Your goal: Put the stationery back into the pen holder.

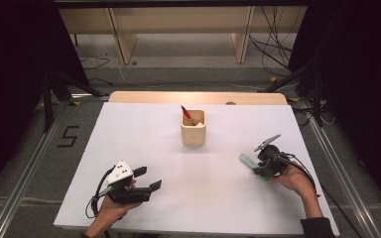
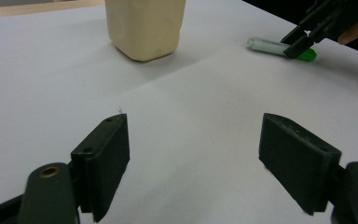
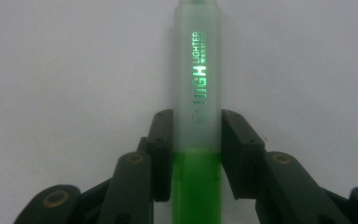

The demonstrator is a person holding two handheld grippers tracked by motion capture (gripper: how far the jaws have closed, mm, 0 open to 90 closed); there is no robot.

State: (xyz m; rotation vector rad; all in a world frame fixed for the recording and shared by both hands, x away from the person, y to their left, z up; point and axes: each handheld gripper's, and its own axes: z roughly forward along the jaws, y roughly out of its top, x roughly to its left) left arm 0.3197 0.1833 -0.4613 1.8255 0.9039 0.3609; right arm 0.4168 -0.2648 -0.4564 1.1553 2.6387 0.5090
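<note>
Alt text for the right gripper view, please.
The right gripper's two black jaws are closed on a green highlighter lying on the white table. Its frosted cap, printed with lettering, points away from the camera.

White table (image 1: 144,144), cup (image 1: 193,132), highlighter (image 1: 248,161)

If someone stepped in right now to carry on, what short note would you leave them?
Right gripper: jaws shut on the green highlighter, which lies on the white table at the right.
Left gripper: open, holding nothing, low over the table at the near left.
Cup: mid-table, a red pen already in it.
Done: highlighter gripped.
Left: probably lift it and drop it into the cup.
</note>
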